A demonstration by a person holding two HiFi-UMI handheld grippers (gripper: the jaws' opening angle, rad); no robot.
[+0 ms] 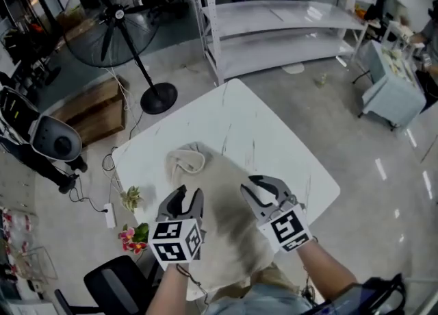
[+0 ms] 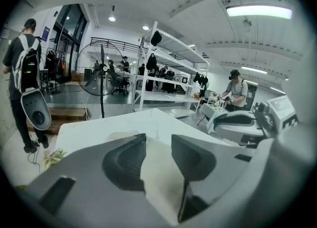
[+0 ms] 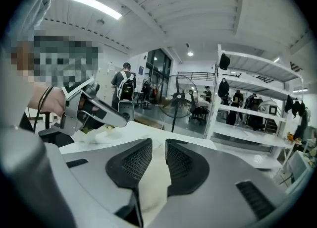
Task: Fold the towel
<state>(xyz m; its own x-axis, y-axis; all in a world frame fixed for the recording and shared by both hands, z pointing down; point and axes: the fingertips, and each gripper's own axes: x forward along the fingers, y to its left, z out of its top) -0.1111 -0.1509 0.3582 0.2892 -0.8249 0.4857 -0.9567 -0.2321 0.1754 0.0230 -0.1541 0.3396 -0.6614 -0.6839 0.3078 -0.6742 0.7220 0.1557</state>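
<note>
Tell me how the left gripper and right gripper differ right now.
The left gripper has its jaws wider apart than the right gripper. The left gripper hovers over the left of the towel, the right gripper over its right. Both are open, holding nothing.

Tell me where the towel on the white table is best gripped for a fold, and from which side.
Probably the two near corners, coming in from the person's side: the towel lies spread and flat at that end, close to the near edge of the table, while its far end is bunched up.
</note>
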